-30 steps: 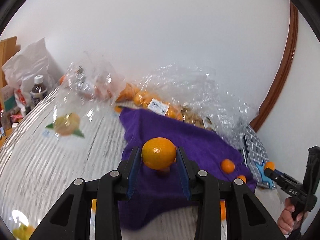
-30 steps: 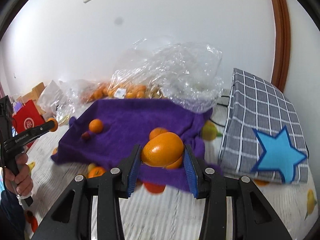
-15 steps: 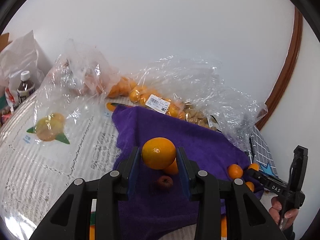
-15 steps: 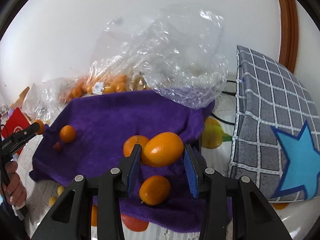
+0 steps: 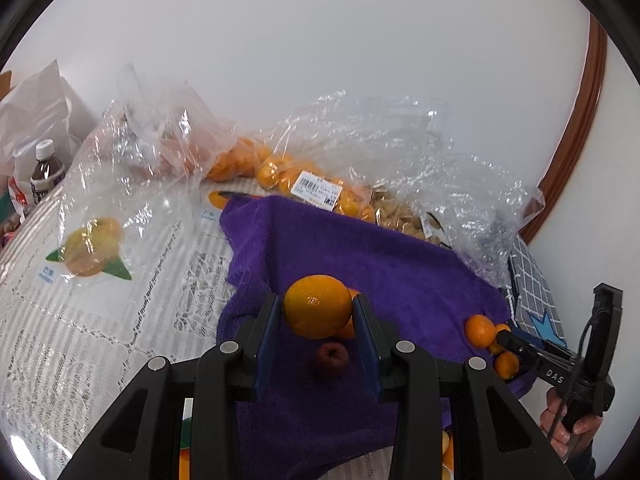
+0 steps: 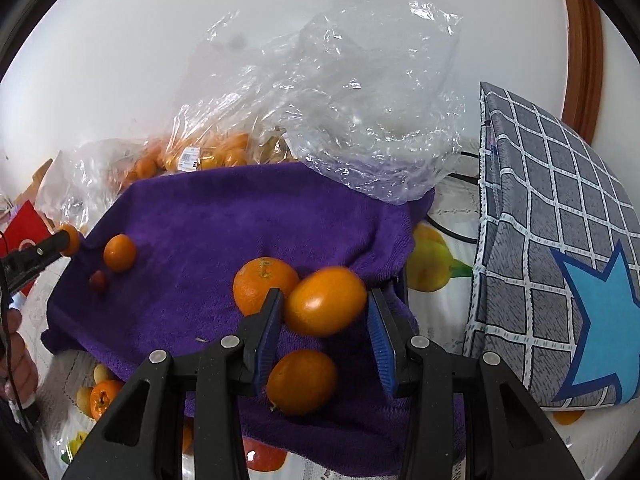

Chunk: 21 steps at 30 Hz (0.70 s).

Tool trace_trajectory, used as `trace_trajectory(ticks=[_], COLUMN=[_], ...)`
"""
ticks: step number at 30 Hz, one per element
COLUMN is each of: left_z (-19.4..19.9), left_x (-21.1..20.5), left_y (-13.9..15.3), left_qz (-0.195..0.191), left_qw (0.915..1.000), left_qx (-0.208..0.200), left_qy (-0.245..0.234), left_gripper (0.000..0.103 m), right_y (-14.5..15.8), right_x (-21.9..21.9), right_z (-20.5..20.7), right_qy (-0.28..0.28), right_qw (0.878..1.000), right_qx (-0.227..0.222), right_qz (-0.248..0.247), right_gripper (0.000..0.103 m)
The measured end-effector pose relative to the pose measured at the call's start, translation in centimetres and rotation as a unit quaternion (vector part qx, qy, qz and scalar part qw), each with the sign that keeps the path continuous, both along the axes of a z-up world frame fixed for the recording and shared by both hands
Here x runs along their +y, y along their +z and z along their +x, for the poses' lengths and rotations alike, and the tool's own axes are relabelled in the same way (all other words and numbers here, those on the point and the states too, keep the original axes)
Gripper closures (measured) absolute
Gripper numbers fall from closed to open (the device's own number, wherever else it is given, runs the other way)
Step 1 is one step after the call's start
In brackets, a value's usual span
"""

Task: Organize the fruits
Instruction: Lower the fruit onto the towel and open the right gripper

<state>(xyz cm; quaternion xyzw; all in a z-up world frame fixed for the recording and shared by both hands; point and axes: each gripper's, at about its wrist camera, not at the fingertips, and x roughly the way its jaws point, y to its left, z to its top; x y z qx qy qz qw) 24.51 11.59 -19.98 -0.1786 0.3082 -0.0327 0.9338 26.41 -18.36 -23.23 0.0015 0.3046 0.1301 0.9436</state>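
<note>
A purple towel [image 5: 360, 256] lies on the table; it also shows in the right wrist view [image 6: 208, 216]. My left gripper [image 5: 318, 322] is shut on an orange [image 5: 318, 306] and holds it above the towel's near left part, over a small dark red fruit [image 5: 331, 358] and another orange [image 5: 347, 330]. My right gripper [image 6: 326, 312] has its jaws parted; an oval orange [image 6: 325, 300] sits between them, touching the left pad with a gap at the right pad. Two oranges [image 6: 264, 284] [image 6: 301, 382] lie on the towel beside it. A small orange [image 6: 119, 253] and the red fruit [image 6: 98, 281] lie at the towel's left.
Clear plastic bags [image 5: 400, 148] with oranges [image 5: 280, 172] lie behind the towel. A grey checked bag with a blue star [image 6: 560, 260] stands right of it. A bottle [image 5: 46, 172] and white bag stand far left. The tablecloth [image 5: 100, 300] has fruit prints.
Both grippers have moved forward and down over the towel. The right jaws have widened, so the oval orange now has a gap at the right pad. The left still grips its orange.
</note>
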Motion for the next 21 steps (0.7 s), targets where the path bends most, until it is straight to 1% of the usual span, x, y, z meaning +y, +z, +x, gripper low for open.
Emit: trace_trajectory(ticks=[3,6,8,11,14,17,21], left_z=[0.4,0.7,0.7,0.8,0.8,0.8,0.8], left_x=[-0.1,-0.4,-0.8,-1.1,-1.0,-0.8,-0.9], left_y=[-0.5,-1.0,-1.1,-1.1,-1.1,-1.1,-1.1], left_qz=[-0.007,-0.004,0.006,0.019,0.017,0.012,0.020], left_qw=[0.9999,0.9997,0.9997,0.9995,0.9995,0.9995,0.9994], left_qx=[0.012,0.022,0.022,0.022,0.021,0.020,0.021], left_qy=[0.003,0.008,0.009,0.013,0.015,0.019,0.022], left_gripper=[0.068,0.068,0.068,0.068,0.068,0.068,0.068], right_y=[0.1,0.4,0.8,1.1,1.2,1.1,1.3], right_x=[0.2,0.3,0.5,0.7,0.7,0.5,0.4], right_z=[-0.3,-0.8,-1.2,-1.8,-2.3,-2.8,-3.1], right_qy=[-0.001,0.001,0.002,0.007,0.008,-0.003,-0.012], right_qw=[1.000,1.000,1.000,1.000,0.999,0.999,0.999], right_qx=[-0.003,-0.010,-0.017,-0.030,-0.036,-0.040,-0.050], right_qz=[-0.006,-0.004,-0.002,0.001,0.003,0.006,0.003], right_gripper=[0.050,0.046,0.043,0.042,0.042,0.042,0.042])
